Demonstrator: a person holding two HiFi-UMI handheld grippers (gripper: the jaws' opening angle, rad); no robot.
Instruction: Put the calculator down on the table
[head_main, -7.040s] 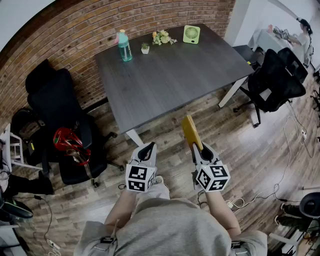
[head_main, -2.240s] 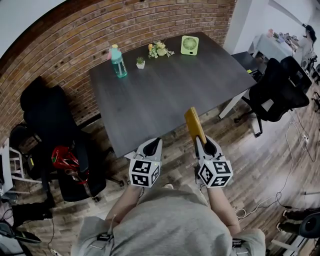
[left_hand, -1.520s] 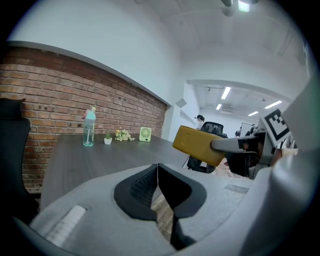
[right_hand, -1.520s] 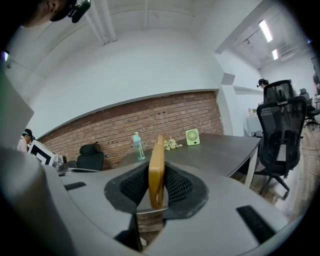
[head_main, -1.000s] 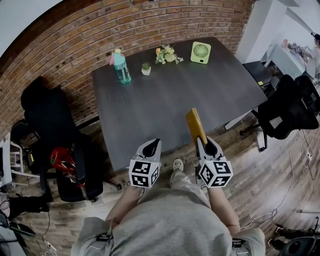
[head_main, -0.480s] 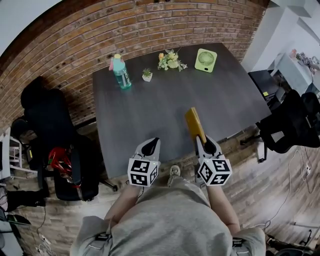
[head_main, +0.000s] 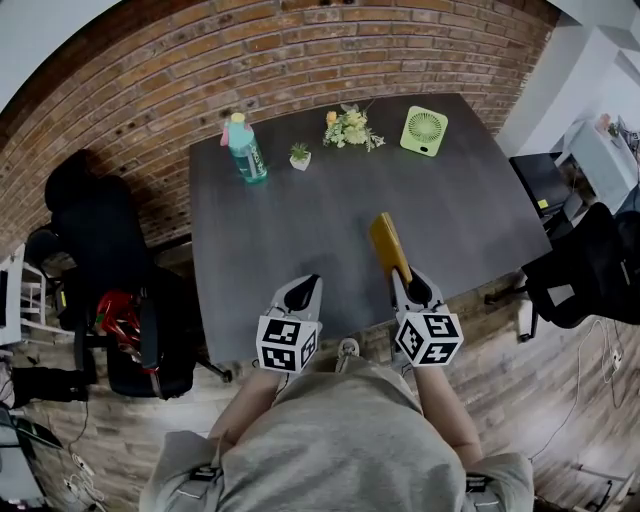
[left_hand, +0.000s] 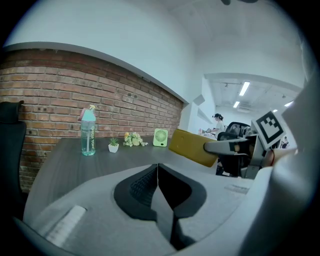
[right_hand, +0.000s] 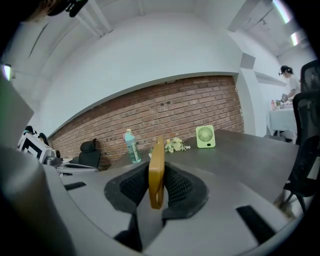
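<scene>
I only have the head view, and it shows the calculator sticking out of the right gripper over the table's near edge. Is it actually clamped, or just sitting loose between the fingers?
Observer: Clamped. In the right gripper view, the right gripper has both fingers pressed on the calculator, which stands on edge between them.
Operator: And the left one, is it free?
Observer: Yes. In the left gripper view, the left gripper has its fingers together with nothing between them.
</scene>
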